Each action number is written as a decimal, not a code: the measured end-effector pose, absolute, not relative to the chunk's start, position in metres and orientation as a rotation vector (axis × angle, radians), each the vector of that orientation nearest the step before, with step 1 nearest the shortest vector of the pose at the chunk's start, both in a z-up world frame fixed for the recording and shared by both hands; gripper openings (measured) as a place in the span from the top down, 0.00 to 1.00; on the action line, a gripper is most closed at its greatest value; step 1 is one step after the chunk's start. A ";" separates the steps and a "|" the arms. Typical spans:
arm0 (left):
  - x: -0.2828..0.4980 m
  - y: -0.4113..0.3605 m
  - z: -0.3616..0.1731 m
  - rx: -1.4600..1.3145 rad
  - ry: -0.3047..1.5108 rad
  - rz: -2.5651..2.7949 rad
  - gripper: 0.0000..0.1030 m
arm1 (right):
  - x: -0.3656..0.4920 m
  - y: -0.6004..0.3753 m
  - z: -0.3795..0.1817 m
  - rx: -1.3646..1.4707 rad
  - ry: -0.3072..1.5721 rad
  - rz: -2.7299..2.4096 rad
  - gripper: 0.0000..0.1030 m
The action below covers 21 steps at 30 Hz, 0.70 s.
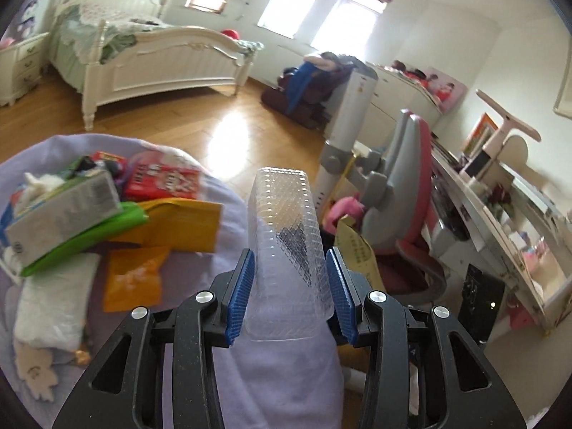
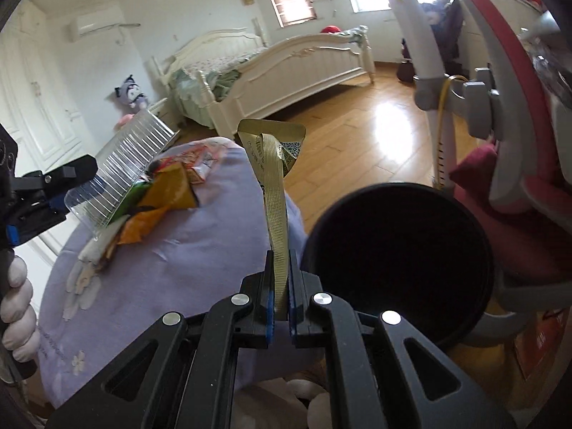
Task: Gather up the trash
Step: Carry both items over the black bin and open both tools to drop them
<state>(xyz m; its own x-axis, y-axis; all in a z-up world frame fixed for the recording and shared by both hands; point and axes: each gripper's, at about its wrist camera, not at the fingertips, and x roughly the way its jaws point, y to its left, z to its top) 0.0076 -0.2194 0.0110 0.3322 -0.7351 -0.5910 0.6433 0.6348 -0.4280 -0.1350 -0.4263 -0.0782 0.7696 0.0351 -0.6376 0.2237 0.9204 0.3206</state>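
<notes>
My left gripper (image 1: 290, 271) is shut on a clear ribbed plastic tray (image 1: 286, 236), held above the lavender-covered round table (image 1: 228, 214); it also shows in the right wrist view (image 2: 118, 168). My right gripper (image 2: 281, 286) is shut on a gold foil wrapper (image 2: 273, 178) that stands up from the jaws, just left of a black bin (image 2: 397, 250). A pile of trash lies on the table: a carton (image 1: 60, 211), a red packet (image 1: 161, 178), yellow and orange wrappers (image 1: 178, 225), a white bag (image 1: 50, 311).
A pink-and-grey chair (image 1: 404, 193) and a cluttered desk (image 1: 500, 214) stand right of the table. A white bed (image 1: 143, 53) is across the wooden floor (image 1: 214, 118). A gloved hand (image 2: 18, 307) holds the left gripper.
</notes>
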 end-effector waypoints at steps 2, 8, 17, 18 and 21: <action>0.006 -0.246 0.000 -0.095 0.871 -0.942 0.59 | -0.144 -0.436 -0.094 0.425 0.706 -0.129 0.94; 0.000 -0.315 -0.030 -0.016 0.944 -1.025 0.59 | -0.152 -0.460 -0.125 0.527 0.745 -0.193 0.94; 0.001 -0.389 -0.064 0.067 1.021 -1.068 0.57 | -0.150 -0.489 -0.149 0.612 0.769 -0.231 0.89; 0.003 -0.394 -0.066 0.087 1.020 -1.063 0.57 | -0.147 -0.493 -0.151 0.619 0.771 -0.232 0.88; 0.005 -0.399 -0.058 0.141 0.966 -1.003 0.34 | -0.149 -0.500 -0.151 0.616 0.765 -0.272 0.66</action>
